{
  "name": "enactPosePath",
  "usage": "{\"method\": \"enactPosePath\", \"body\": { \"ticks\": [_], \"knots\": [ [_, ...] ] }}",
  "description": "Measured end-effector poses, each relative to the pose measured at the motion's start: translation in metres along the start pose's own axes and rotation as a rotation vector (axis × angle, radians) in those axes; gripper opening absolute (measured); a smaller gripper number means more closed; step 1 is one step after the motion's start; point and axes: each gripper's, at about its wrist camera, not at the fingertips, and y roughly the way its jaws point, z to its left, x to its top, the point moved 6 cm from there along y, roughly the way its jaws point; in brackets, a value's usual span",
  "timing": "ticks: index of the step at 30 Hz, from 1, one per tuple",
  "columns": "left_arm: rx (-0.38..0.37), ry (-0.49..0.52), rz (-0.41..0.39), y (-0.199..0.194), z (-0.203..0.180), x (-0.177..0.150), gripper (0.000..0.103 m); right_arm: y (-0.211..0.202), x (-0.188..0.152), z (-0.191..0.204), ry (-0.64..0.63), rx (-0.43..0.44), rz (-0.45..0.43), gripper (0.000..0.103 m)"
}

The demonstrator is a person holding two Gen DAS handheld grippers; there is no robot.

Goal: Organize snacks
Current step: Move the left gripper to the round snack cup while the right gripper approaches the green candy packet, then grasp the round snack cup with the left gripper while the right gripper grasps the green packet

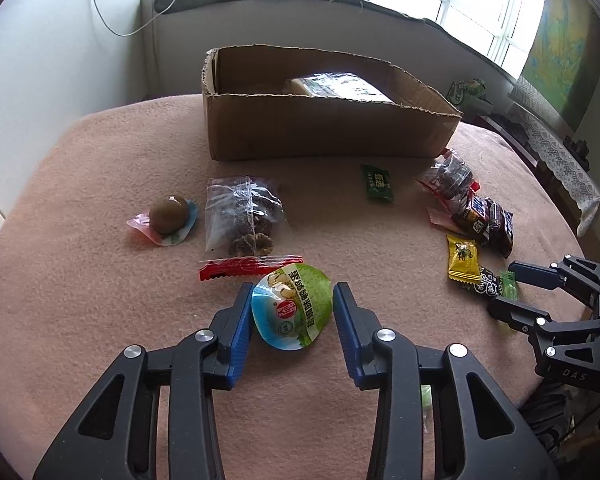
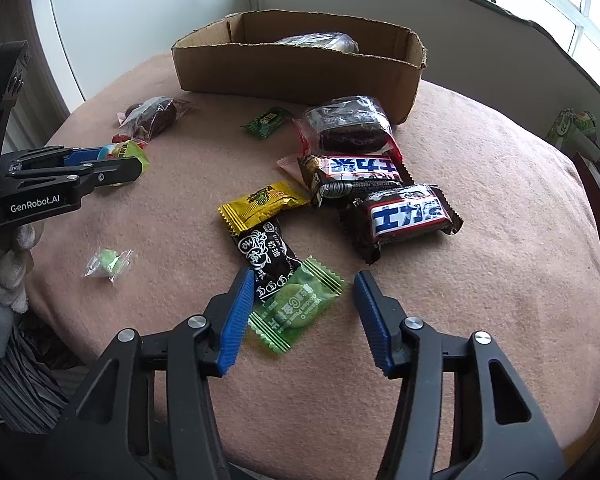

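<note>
Progress is judged early. The cardboard box [image 1: 324, 128] stands at the far side of the tabletop [image 1: 100, 340] and holds one wrapped packet [image 1: 336, 86]; nearly all snacks lie loose outside it. Outstanding items include the round green-lidded cup [image 1: 292, 306], a clear bag of dark pieces [image 1: 244, 216], two chocolate bars [image 2: 400, 216], a yellow sachet [image 2: 260, 202], a black sachet [image 2: 266, 256] and a green candy wrapper [image 2: 296, 308].

The left gripper [image 1: 292, 312] has its jaws apart, bracketing the cup; contact cannot be confirmed. The right gripper [image 2: 304, 312] is spread wide over the green candy wrapper, holding nothing.
</note>
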Motion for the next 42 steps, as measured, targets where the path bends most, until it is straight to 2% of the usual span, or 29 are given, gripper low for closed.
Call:
{"method": "enactPosePath", "body": {
  "ticks": [7,15,25,34,37,42],
  "knots": [
    [-0.010,-0.001,-0.008,-0.002,0.001,0.000,0.029,-0.002,0.000,0.002,-0.003,0.020,0.000,0.035],
    [-0.005,0.014,-0.019,-0.004,-0.002,-0.001,0.028,-0.006,0.001,0.004,0.000,0.038,-0.006,0.025],
    [-0.037,-0.021,-0.033,-0.009,-0.001,-0.002,0.026,-0.013,0.002,0.002,0.013,0.051,-0.015,0.024],
    [-0.034,-0.018,-0.055,-0.016,-0.003,-0.003,0.026,-0.025,0.001,-0.001,0.018,0.045,-0.037,0.024],
    [-0.064,-0.037,-0.051,-0.017,-0.004,-0.003,0.026,-0.028,0.001,0.000,0.015,0.041,-0.043,0.024],
    [-0.069,-0.045,-0.064,-0.022,-0.003,0.000,0.026,-0.035,0.007,-0.002,0.019,0.046,-0.062,0.024]
  ]
}}
